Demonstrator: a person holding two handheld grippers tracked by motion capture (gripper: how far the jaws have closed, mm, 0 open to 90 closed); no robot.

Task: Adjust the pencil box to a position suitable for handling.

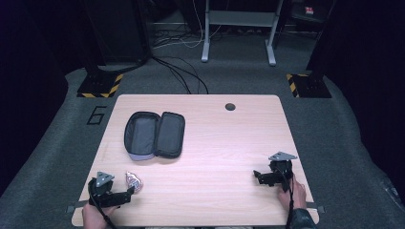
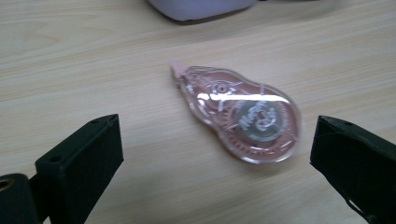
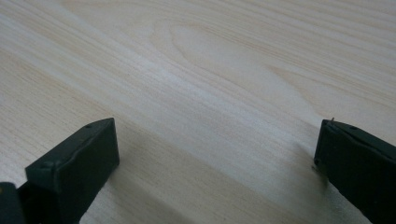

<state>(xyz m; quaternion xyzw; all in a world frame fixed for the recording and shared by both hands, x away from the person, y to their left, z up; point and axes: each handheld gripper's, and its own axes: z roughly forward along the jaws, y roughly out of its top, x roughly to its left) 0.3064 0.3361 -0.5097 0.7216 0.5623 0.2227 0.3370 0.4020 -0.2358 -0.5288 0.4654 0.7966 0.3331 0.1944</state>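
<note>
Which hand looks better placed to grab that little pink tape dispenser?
The left. The left gripper sits right beside the correction tape dispenser, open, with its fingers either side of it. The right gripper, also open, is far across the table over bare wood.

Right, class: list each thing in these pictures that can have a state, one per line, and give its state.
Pencil case: unzipped, lying open flat on the table.
Correction tape dispenser: lying flat, not gripped, ahead of the open jaws.
Left gripper: open, holding nothing.
Right gripper: open, holding nothing, over bare wood.
</note>
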